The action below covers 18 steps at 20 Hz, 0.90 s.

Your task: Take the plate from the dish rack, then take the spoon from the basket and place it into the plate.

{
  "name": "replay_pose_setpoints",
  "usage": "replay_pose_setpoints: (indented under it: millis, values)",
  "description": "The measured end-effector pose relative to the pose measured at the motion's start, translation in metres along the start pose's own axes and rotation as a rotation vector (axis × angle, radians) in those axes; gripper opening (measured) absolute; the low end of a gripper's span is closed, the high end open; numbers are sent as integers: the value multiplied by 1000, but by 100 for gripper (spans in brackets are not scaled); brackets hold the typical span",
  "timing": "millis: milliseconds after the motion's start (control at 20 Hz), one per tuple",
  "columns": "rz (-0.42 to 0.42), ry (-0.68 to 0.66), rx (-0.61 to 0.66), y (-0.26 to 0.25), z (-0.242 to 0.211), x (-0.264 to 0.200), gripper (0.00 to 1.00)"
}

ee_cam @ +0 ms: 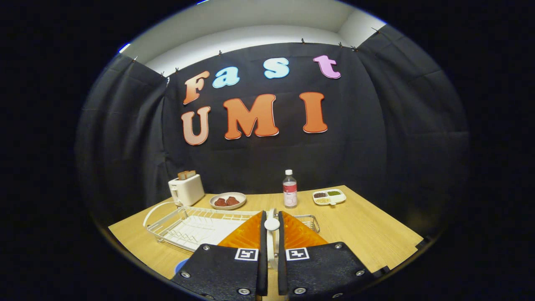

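Two fingers of my hand-held gripper (272, 234) are pressed together on a white spoon (272, 224), its rounded end poking up between the tips and the handle running down the narrow gap between them. So the grip is clamped, spoon in hand.

Dish rack (188, 225) sits just beyond the fingers to one side, white wire on the worktop (368, 234), with a white drain tray under it. I see no plate standing in its slots. I can't locate the target plate with certainty; a small blue edge (180, 265) shows low beside the gripper body, cannot tell what it is. I can't make out the basket either.

Judgement: I'm in the carry phase, spoon to plate. To do it well: keep the squeeze steady, the handle is thin and could pivot; keep it level on the way over; lower until the bowl end rests inside the plate rim before letting go, no dropping from height.

Containers further back:
- toaster (186, 189), with bread slices (186, 174) in the slots
- shallow dish (228, 200) holding two reddish-brown pieces
- white divided tray (329, 196), three compartments: dark, green and pale fillings
- capped clear bottle (289, 189) between dish and tray
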<state>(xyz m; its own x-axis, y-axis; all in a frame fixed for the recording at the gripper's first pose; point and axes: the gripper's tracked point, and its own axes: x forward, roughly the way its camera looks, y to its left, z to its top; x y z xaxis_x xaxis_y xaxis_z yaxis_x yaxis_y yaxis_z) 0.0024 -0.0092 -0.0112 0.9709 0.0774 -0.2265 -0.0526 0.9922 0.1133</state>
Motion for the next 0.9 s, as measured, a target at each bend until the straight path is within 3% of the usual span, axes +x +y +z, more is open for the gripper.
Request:
replay_pose_setpoints:
  millis: [600,900]
  values:
    - [266,58,66,61,-34,-33,10]
    - [365,91,2,84,-55,-48,10]
